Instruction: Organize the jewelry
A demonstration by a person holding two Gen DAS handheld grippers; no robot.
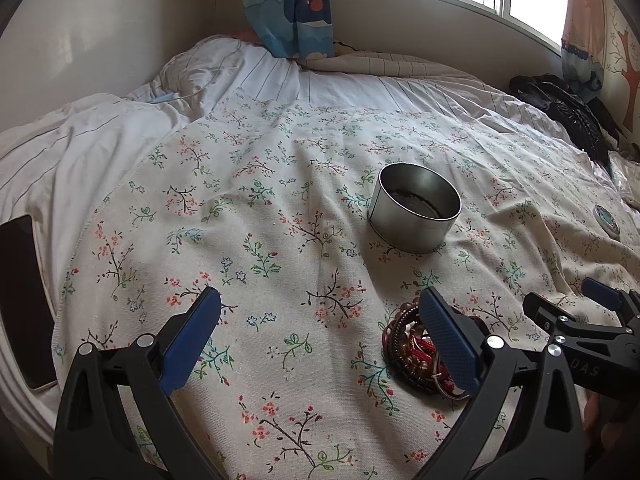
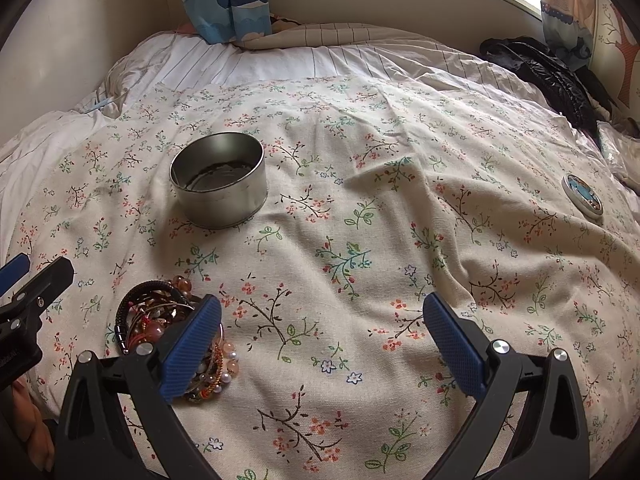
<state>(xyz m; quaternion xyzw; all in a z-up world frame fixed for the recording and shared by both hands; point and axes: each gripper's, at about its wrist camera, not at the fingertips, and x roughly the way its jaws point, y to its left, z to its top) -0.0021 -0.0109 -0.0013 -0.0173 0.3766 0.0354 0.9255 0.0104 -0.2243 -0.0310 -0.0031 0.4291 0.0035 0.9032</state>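
Observation:
A pile of bracelets and beaded jewelry lies on the floral cloth, partly hidden behind my left gripper's right finger; it also shows in the right wrist view behind my right gripper's left finger. A round open metal tin stands farther back; it shows in the right wrist view with something dark in its bottom. My left gripper is open and empty, left of the pile. My right gripper is open and empty, right of the pile. The right gripper also shows in the left wrist view.
The tin's round patterned lid lies far right on the cloth, also in the left wrist view. A dark phone lies at the left bed edge. A black jacket is at the back right. Wall and curtains stand behind.

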